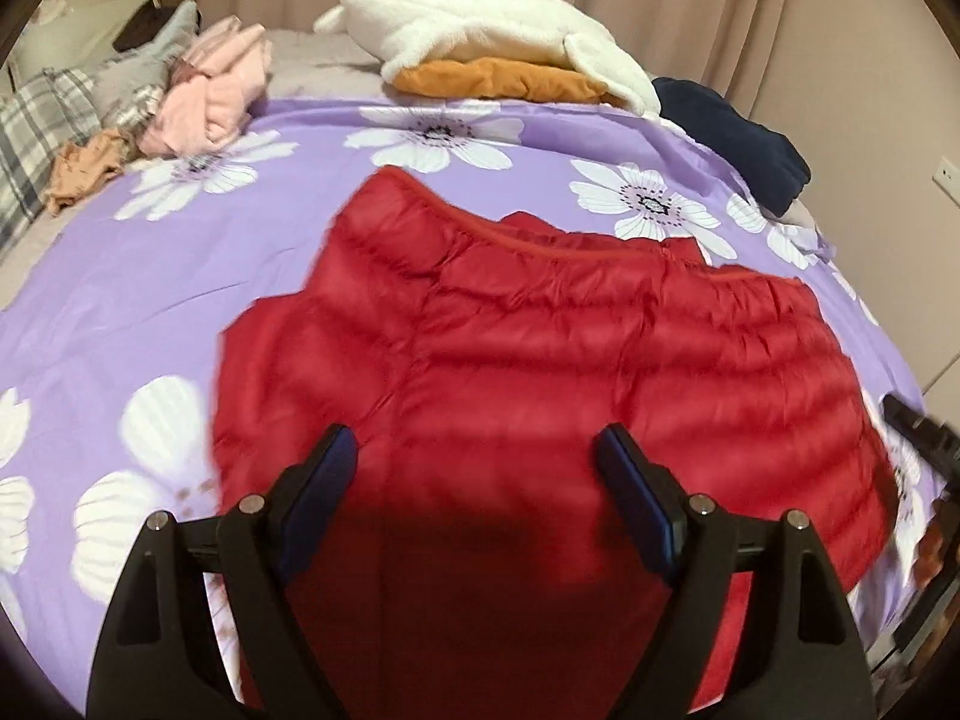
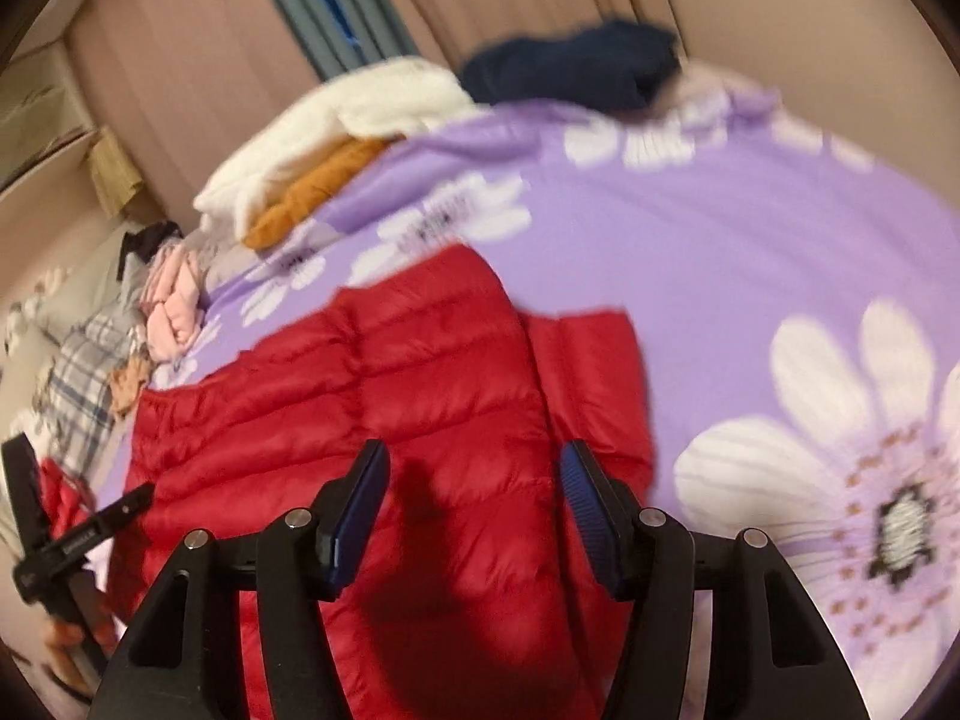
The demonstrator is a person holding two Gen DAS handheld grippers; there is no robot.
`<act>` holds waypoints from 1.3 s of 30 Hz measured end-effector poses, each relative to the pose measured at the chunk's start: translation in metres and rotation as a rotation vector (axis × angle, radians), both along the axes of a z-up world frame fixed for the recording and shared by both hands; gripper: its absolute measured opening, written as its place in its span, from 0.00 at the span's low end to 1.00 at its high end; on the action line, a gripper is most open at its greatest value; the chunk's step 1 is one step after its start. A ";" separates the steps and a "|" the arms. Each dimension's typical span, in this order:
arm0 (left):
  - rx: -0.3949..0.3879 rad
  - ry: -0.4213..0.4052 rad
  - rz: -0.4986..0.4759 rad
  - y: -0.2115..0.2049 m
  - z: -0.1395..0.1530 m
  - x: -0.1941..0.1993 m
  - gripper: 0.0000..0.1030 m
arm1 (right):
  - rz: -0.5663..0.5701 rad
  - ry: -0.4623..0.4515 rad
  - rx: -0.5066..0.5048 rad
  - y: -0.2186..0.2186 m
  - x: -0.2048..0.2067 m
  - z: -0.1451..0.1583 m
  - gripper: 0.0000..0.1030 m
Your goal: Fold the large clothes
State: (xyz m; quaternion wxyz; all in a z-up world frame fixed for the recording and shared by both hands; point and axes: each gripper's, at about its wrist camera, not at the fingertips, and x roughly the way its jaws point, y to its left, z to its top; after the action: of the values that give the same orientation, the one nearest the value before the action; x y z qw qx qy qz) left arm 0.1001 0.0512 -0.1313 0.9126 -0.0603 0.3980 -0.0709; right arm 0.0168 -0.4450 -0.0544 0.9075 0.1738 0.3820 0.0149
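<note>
A red quilted puffer jacket [image 1: 540, 360] lies spread on the purple flowered bedspread [image 1: 150, 300]. My left gripper [image 1: 477, 450] is open and empty, hovering just above the jacket's near part. My right gripper [image 2: 474, 468] is open and empty above the jacket [image 2: 390, 408] near its right edge. The right gripper also shows at the right edge of the left wrist view [image 1: 918, 432]. The left gripper shows at the left edge of the right wrist view [image 2: 78, 534].
At the back of the bed lie a white fleece [image 1: 480, 30] on an orange garment [image 1: 498, 81], a navy garment [image 1: 738, 138], a pink bundle [image 1: 204, 96] and plaid pillows [image 1: 42, 120]. Beige curtains hang behind.
</note>
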 end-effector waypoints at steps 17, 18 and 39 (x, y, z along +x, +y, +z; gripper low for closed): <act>0.026 0.025 0.059 0.016 -0.027 -0.045 0.82 | 0.173 0.008 -0.168 0.056 -0.021 -0.033 0.57; 0.029 0.023 0.068 0.018 -0.024 -0.048 0.81 | 0.168 0.016 -0.183 0.057 -0.020 -0.029 0.57; -0.417 0.161 0.290 0.087 -0.047 -0.050 0.94 | 0.359 -0.113 -0.071 0.135 -0.004 0.013 0.57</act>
State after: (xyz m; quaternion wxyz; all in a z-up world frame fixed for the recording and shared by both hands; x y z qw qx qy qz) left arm 0.0498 0.1386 -0.1785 0.8465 -0.3089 0.4334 -0.0150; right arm 0.0133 -0.3103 -0.0413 0.9158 0.0695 0.3558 0.1730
